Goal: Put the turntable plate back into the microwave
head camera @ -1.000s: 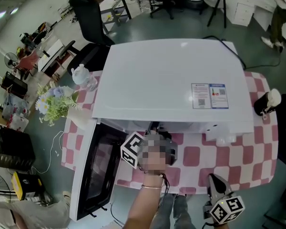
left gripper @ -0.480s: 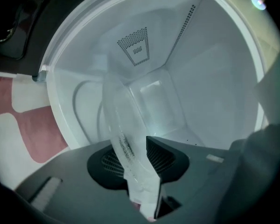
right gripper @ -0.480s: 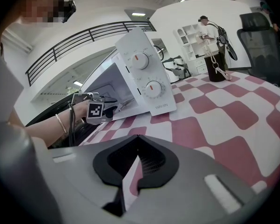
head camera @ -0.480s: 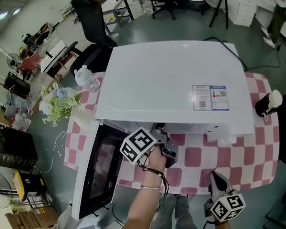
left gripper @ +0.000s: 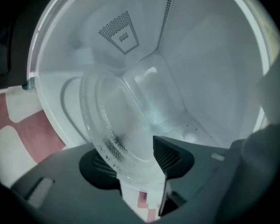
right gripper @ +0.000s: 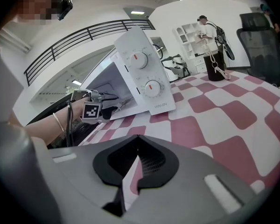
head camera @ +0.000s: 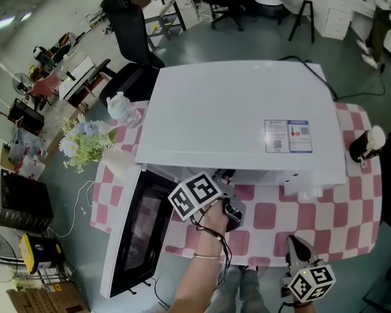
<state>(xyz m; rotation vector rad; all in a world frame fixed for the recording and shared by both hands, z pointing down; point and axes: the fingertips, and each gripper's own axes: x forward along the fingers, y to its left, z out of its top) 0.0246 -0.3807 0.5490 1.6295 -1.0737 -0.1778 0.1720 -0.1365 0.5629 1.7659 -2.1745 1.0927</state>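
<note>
Plate (left gripper: 113,120) is showing only in the left gripper view. From the head the microwave's (head camera: 234,116) white top is covering the cavity and the tips of our left tongs (left gripper: 133,160), and we are seeing just their marker cube (head camera: 197,196) and our hand (head camera: 212,225) at the opening. Its lowest rim is running down behind the tongs' grey body, cut off from us.

Inside the cavity the plate is standing tilted on edge. Its near rim is lying between the two jaws, which have just been opening and are now standing apart. Through the clear glass we are not making out whether a pad is touching it.

We are looking at a round disc of clear glass with a stippled raised rim, against smooth white walls with dotted vent patches. The pads are dark and ribbed. Our right tongs (right gripper: 138,143) are pointing, shut and empty, across the pink-and-white checked counter (head camera: 352,201).
</note>
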